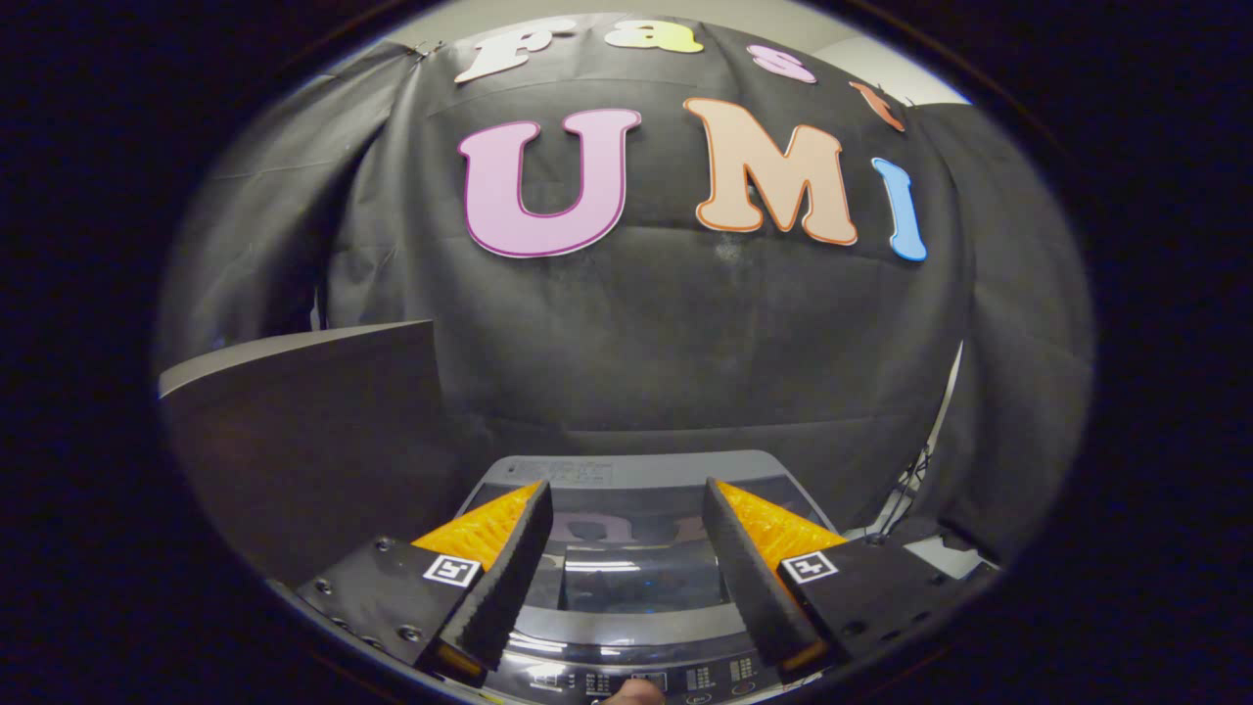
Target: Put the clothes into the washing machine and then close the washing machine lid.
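Note:
The washing machine [626, 470] sits low ahead, seen from above, grey with a dark glossy glass lid [626, 573] lying flat and shut over the tub. Its control panel [626, 676] runs along the near edge, under my fingers. My gripper [626, 504] hovers above the lid, open, with nothing between its black and orange fingers [499, 578]. A fingertip of a person [631, 693] touches the control panel at the very front.
A dark grey board [313, 431] stands upright to the left of the machine. Black cloth hangs close behind and to the right. A thin white cable or pole [920, 460] runs down at the right, beside a pale floor patch [954, 553].

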{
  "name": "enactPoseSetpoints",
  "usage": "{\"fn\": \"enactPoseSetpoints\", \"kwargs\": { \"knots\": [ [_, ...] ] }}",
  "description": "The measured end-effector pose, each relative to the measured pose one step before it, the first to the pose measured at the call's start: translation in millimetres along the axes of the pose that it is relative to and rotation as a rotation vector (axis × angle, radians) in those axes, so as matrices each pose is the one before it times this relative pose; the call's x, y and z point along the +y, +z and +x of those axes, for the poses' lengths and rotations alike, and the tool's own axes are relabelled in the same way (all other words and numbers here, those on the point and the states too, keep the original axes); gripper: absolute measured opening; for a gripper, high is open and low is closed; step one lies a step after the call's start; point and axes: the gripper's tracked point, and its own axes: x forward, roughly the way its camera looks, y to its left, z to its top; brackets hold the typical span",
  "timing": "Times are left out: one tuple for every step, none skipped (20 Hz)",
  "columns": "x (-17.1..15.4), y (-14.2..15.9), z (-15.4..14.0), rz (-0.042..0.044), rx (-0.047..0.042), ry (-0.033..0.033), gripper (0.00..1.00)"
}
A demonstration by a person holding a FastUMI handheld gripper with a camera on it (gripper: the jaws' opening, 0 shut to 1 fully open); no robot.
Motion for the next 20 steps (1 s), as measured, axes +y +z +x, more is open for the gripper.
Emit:
{"fn": "enactPoseSetpoints", "kwargs": {
  "knots": [
    [0.12,3.89,-2.89,-0.00329,-0.00736,-0.00155,0.96],
    [1.07,-3.67,0.18,-0.00552,0.00090,-0.00613,0.96],
    [2.49,-2.48,-0.03,-0.00823,0.01124,0.00199,0.96],
    [-1.57,-1.20,3.40,-0.00955,0.00511,-0.00084,0.96],
    [0.15,1.04,-1.27,-0.01218,0.00334,0.00173,0.96],
    [-0.70,2.84,-1.46,0.00058,-0.00932,-0.00140,0.96],
    [1.21,1.71,-2.31,0.00861,-0.01452,0.00611,0.96],
    [-0.11,-0.23,-1.22,0.00963,-0.01103,0.00962,0.96],
    [-0.92,1.47,-2.32,0.00838,-0.01723,0.00409,0.96],
    [-2.73,0.50,-2.80,-0.00116,-0.01299,-0.00838,0.96],
    [-4.54,0.75,-5.23,-0.00316,-0.01520,-0.01303,0.97],
    [-2.57,-0.65,-13.21,-0.00283,-0.01101,-0.00899,0.97],
    [-1.91,-0.49,-12.17,0.00104,-0.01206,0.00150,0.97],
    [1.83,0.60,-9.48,0.00422,-0.00730,0.00784,0.97],
    [0.83,2.50,-7.86,0.01392,-0.01024,0.00839,0.97],
    [1.61,2.18,-4.12,0.01571,-0.00714,0.01322,0.97],
    [0.59,2.65,-6.89,0.01660,-0.00484,0.00742,0.97],
    [3.52,1.59,-6.08,0.01863,-0.00200,0.01116,0.97],
    [2.18,3.14,-6.48,0.01459,-0.01256,0.00502,0.98],
    [1.06,2.41,-6.14,0.00461,-0.00754,-0.00307,0.98]
  ]
}}
